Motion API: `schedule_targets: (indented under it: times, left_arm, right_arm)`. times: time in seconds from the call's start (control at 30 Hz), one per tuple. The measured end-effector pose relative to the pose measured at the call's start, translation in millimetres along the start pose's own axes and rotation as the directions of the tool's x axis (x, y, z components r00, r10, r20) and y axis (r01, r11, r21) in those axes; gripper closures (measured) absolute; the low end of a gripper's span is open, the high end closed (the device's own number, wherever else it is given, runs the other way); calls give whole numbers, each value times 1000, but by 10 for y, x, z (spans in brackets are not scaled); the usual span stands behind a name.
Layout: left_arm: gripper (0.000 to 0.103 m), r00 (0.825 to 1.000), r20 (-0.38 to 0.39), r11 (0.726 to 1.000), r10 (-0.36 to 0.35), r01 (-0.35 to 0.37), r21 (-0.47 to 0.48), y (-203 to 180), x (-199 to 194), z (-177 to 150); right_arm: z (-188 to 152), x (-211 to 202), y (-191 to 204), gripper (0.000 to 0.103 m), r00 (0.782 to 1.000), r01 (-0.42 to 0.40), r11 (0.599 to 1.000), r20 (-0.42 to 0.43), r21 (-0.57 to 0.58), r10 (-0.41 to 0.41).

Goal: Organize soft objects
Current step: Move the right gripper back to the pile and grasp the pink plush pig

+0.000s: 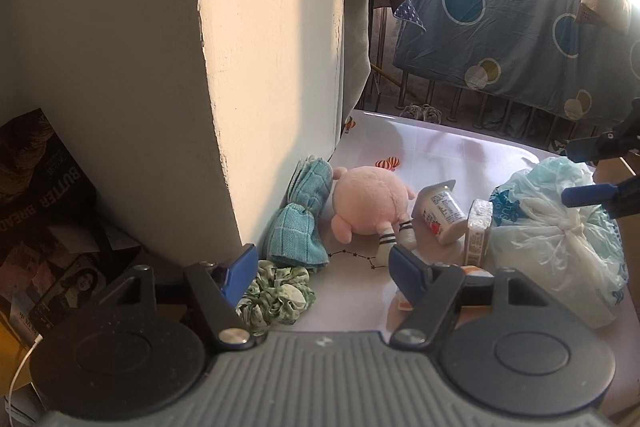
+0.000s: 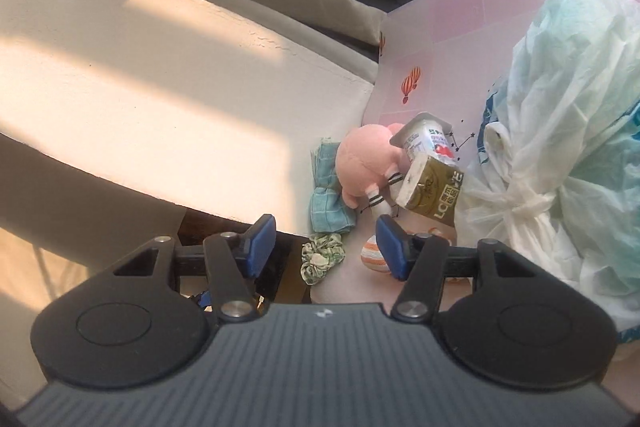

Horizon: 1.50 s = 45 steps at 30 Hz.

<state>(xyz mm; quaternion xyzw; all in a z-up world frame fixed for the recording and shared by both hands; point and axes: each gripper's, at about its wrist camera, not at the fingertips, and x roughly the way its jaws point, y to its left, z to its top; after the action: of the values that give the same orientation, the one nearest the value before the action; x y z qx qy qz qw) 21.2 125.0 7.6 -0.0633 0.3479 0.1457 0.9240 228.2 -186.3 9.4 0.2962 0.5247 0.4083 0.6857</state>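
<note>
pink plush [image 1: 366, 205] lying on desk [image 1: 440, 151] by wall, touching teal cloth [image 1: 304, 223] | green scrunchie [image 1: 276, 293] at desk edge just beside cloth | left gripper [image 1: 322, 269] jaws apart, empty | right gripper [image 2: 324, 247] jaws apart, empty

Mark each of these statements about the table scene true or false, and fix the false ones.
1. The pink plush toy lies beside the teal cloth. True.
2. The green scrunchie sits on top of the plush toy. False: it lies on the table, nearer the camera than the cloth.
3. The left tongs are clamped on the yogurt cup. False: they stand open and hold nothing.
4. A knotted plastic bag lies to the right of the cartons. True.
</note>
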Motion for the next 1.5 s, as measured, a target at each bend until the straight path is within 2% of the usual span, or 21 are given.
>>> schedule_targets:
  times: [0.1, 0.17, 0.3, 0.47, 0.57, 0.73, 1.0, 1.17, 1.37, 1.5]
  left_arm:
    - [29, 998, -14, 998, -57, 57, -7, -42, 115, 39]
    - [29, 996, -24, 997, -83, 82, -14, -88, 229, 99]
    - [29, 994, -28, 994, -101, 101, -30, -174, 482, 231]
    - [30, 995, -58, 995, -78, 74, -69, -221, 889, 370]
    - [30, 995, -86, 997, -46, 41, -59, -259, 1079, 395]
    - [31, 990, -139, 997, -25, 14, -79, -233, 1359, 401]
    - [31, 978, -206, 994, -32, 10, -104, -271, 1602, 378]
    - [40, 972, -225, 989, -67, 35, -143, -305, 1698, 369]
    - [42, 975, -207, 987, -77, 44, -158, -323, 1708, 399]
    - [42, 984, -156, 987, -90, 68, -142, -324, 1577, 427]
  right_arm:
    - [70, 327, 141, 45, 999, 3, 999, -39, -40, -5]
    - [181, 520, 226, 40, 998, -9, 997, -59, -71, 4]
    - [458, 960, 408, 29, 995, -20, 989, -102, -149, 4]
    - [815, 1623, 440, 28, 983, -11, 975, -179, -223, -30]
    - [966, 2006, 375, 28, 973, 35, 962, -212, -272, -95]
    - [1069, 2438, 184, 27, 958, 81, 950, -238, -303, -157]
    - [1037, 2657, 70, 21, 947, 116, 921, -239, -373, -216]
    - [980, 2759, -11, 19, 926, 137, 912, -278, -386, -257]
    - [965, 2755, -70, 25, 929, 96, 936, -308, -338, -206]
    - [981, 2658, -84, 26, 942, 66, 952, -295, -298, -158]
